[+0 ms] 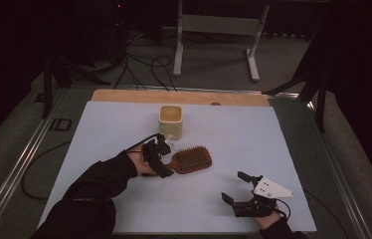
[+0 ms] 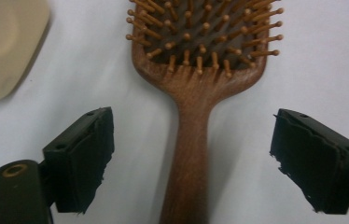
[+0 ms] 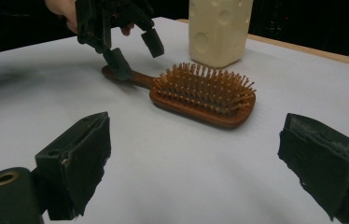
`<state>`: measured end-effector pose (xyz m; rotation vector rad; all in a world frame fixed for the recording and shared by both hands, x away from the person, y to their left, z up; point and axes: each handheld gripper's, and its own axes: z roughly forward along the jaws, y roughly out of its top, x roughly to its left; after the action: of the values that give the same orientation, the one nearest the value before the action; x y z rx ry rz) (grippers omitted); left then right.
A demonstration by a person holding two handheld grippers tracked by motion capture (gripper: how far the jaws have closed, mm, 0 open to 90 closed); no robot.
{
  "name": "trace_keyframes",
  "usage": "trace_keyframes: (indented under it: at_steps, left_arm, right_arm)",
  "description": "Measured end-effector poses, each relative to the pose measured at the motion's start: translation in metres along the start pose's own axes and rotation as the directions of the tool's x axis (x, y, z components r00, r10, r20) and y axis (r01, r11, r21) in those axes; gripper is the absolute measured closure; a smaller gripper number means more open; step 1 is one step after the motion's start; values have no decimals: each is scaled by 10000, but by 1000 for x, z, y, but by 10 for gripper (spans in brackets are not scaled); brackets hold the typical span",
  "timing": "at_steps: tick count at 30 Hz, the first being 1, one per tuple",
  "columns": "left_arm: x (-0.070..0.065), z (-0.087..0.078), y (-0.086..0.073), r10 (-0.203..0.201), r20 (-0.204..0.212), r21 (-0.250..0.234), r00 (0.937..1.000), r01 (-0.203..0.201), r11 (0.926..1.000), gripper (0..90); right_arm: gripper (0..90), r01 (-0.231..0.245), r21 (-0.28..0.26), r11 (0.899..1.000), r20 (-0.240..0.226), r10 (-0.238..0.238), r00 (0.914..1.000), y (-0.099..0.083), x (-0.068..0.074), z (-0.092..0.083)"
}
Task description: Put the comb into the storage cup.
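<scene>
The brown wooden paddle hairbrush point(image 1: 190, 160) lies bristles-up near the middle of the white table sheet point(image 1: 124, 124), handle pointing toward my left side. My left gripper point(image 1: 163, 157) straddles that handle: in the left gripper view the handle runs up between the two black pads point(image 2: 86, 156) with clear white sheet on either side, so the pads stand apart from the wood, not pressing it. From the right gripper view, one left jaw tip sits low beside the handle's end and the other hangs above it.

A cream square-sided plastic container point(image 1: 170, 121) stands upright just beyond the brush, near the handle-to-head junction; its corner shows at the upper left of the left gripper view, close to the left pad's side but not touching.

My right gripper point(image 1: 236, 188) rests apart near the front right of the sheet, jaws wide with nothing between them, facing the brush head. Bare wooden tabletop edge point(image 1: 124, 94) shows behind the sheet.
</scene>
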<state>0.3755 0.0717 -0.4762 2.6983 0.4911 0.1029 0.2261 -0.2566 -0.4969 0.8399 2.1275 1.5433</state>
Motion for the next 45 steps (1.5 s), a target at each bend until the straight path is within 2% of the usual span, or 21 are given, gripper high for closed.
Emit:
trace_keyframes:
  at_steps: [4, 5, 6, 8, 13, 20, 24, 34, 41, 44, 45]
  left_arm:
    - [2, 3, 2, -84, 117, 211, 9999, 81, 9997, 209]
    - [2, 3, 2, -84, 117, 211, 9999, 81, 9997, 248]
    - [3, 3, 3, -114, 284, 300, 9995, 105, 9995, 248]
    - [4, 4, 4, -150, 354, 458, 9993, 133, 9989, 296]
    - [6, 7, 6, -195, 267, 625, 9995, 177, 9979, 370]
    - [7, 13, 9, -199, 378, 862, 9991, 166, 9961, 444]
    - [8, 17, 11, -304, 463, 1114, 9985, 251, 9935, 500]
    - [7, 21, 17, -243, 527, 1572, 9983, 157, 9874, 584]
    - [5, 23, 23, -45, 333, 2029, 9994, -24, 9792, 637]
    - [4, 24, 27, 128, 285, 2420, 9995, -194, 9701, 650]
    - [4, 24, 28, 133, 281, 2451, 9995, -198, 9693, 653]
  right_arm:
    - [90, -1, -1, 10000, 0, 1, 10000, 0, 0, 0]
    - [90, -1, -1, 10000, 0, 1, 10000, 0, 0, 0]
    - [90, -14, 2, 10000, -10, 14, 10000, 0, 0, 0]
    - [90, 6, 12, 10000, -21, -6, 10000, 0, 0, 0]
    - [90, -28, 24, 10000, -35, 28, 10000, 0, 0, 0]
    - [90, -33, 11, 10000, -58, 33, 10000, 0, 0, 0]
    - [90, -21, 7, 10000, -61, 21, 10000, 0, 0, 0]
    - [90, -33, -27, 10000, -97, 32, 9999, 0, 0, -1]
    - [90, -34, -24, 10000, -97, 33, 9999, 0, 0, -1]
    - [91, -26, -18, 10000, -107, 26, 9999, 0, 0, -1]
    - [90, -37, -10, 10000, -111, 37, 9999, 0, 0, -1]
